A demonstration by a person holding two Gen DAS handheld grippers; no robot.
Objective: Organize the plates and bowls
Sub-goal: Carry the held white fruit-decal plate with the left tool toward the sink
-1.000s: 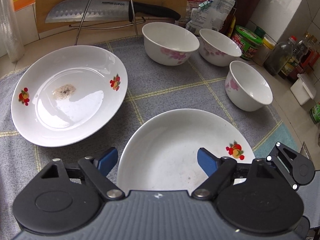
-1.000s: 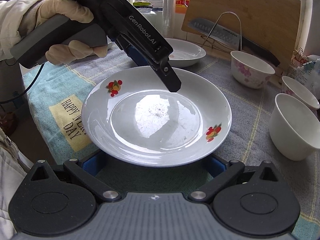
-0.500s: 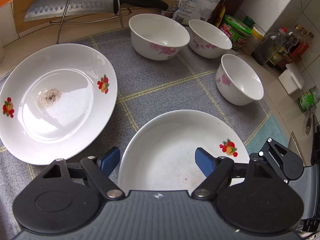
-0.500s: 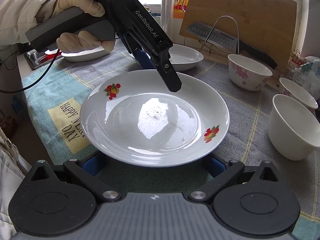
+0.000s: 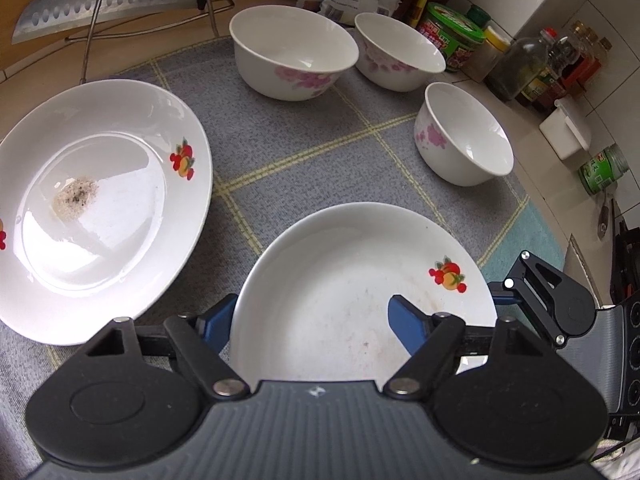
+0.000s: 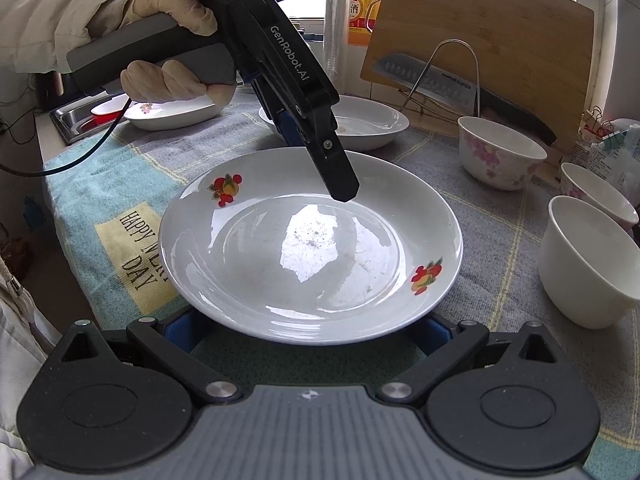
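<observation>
Closing left hand-held gripper (image 5: 310,322) straddling glossy round plate (image 5: 360,280) rim, right hand-held gripper (image 6: 308,330) wide, woven cloth (image 5: 300,152).

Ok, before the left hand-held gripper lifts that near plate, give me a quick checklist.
1. Left hand-held gripper straddles the near plate rim: ok, one pad inside, one outside.
2. Grip firm: not ok, jaws closing, pads not yet pressing.
3. Right hand-held gripper clear of the near plate: cannot tell, its pads are tucked under the rim.
4. Stained plate free of stacked dishes: ok.
5. Bowls stand apart from the near plate: ok.
</observation>
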